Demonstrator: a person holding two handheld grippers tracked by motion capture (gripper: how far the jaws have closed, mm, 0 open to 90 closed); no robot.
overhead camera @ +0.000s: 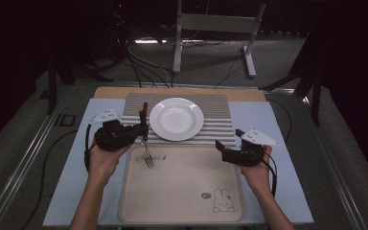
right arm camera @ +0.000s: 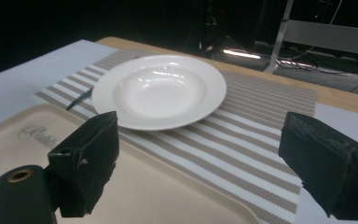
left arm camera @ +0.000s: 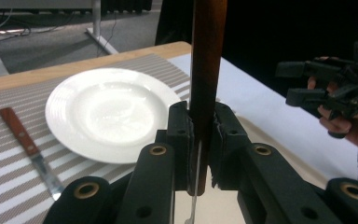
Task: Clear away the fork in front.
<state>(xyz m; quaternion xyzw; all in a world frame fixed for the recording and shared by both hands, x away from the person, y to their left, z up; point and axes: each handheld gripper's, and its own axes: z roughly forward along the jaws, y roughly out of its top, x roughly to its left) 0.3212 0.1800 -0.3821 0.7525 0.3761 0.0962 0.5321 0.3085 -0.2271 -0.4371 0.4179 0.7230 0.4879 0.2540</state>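
High view: left gripper [overhead camera: 143, 128] clamps a wooden-handled metal fork [overhead camera: 146, 143] upright over the beige tray [overhead camera: 182, 191], apparently clear of it, beside the round white plate [overhead camera: 176, 118]; right gripper [overhead camera: 226, 146] hangs open.

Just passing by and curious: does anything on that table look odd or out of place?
Mostly tidy. The white plate sits on the striped placemat, a knife beside it. The odd thing: the fork is held upright in the left gripper, tines down over the tray.
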